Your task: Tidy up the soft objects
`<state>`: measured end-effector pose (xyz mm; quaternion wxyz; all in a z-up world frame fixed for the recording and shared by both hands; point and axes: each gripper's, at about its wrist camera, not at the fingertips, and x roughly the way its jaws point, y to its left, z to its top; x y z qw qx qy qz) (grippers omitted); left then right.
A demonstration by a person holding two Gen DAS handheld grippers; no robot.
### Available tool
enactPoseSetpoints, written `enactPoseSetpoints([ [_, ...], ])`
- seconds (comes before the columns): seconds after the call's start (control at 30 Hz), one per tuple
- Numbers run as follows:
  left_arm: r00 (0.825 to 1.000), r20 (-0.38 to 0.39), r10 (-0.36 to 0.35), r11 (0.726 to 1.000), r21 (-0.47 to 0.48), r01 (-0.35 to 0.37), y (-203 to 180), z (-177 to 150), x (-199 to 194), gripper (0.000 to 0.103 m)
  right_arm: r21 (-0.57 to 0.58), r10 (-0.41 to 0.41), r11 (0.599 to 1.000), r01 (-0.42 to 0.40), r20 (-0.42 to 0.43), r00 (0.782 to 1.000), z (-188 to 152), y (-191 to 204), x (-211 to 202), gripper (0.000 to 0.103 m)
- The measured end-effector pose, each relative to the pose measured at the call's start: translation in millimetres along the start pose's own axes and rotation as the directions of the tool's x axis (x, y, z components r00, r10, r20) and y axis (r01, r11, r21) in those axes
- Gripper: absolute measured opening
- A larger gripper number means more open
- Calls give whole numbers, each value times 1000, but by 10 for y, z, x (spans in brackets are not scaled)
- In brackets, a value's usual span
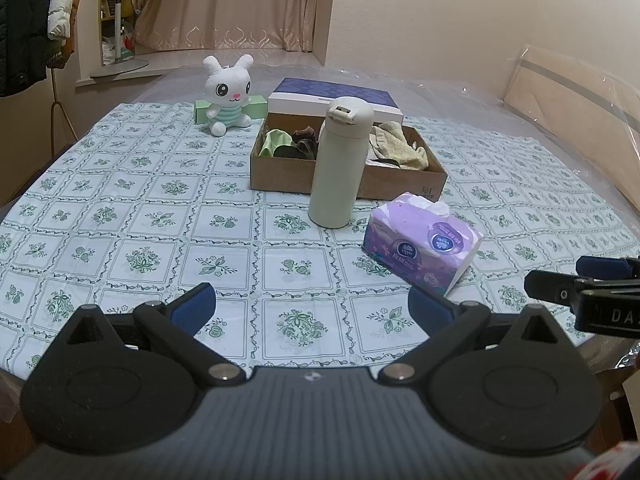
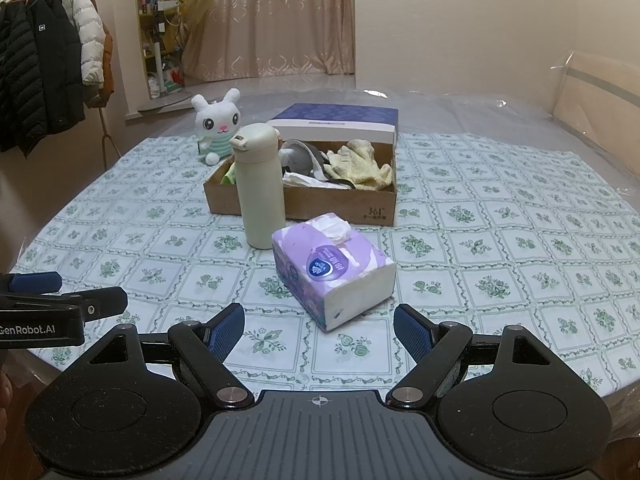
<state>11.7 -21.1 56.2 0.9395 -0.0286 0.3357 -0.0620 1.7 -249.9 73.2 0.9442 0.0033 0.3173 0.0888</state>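
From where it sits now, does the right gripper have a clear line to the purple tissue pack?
Probably yes. The right gripper is open and empty, and the tissue pack lies just ahead with only bare tablecloth between them.

Purple tissue pack [image 2: 332, 268], cream bottle [image 2: 260, 184] (green-flowered tablecloth [image 2: 500, 260] beneath).

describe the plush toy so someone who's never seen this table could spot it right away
Start at the open cardboard box of cloths in the middle of the green-patterned tablecloth. Look past its far left corner: the plush bunny sits upright there, against a pale green carton. It is the only toy: white, long ears, big eyes, pink nose, mint-striped shirt.
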Motion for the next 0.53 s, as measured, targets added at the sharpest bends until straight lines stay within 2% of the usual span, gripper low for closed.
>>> enactPoseSetpoints([
  [0.53, 1000, 4, -16, 1000, -14, 16, 1, -43, 3, 102, 2, 0, 1000, 0, -1, 1000, -16, 2, 0, 81],
])
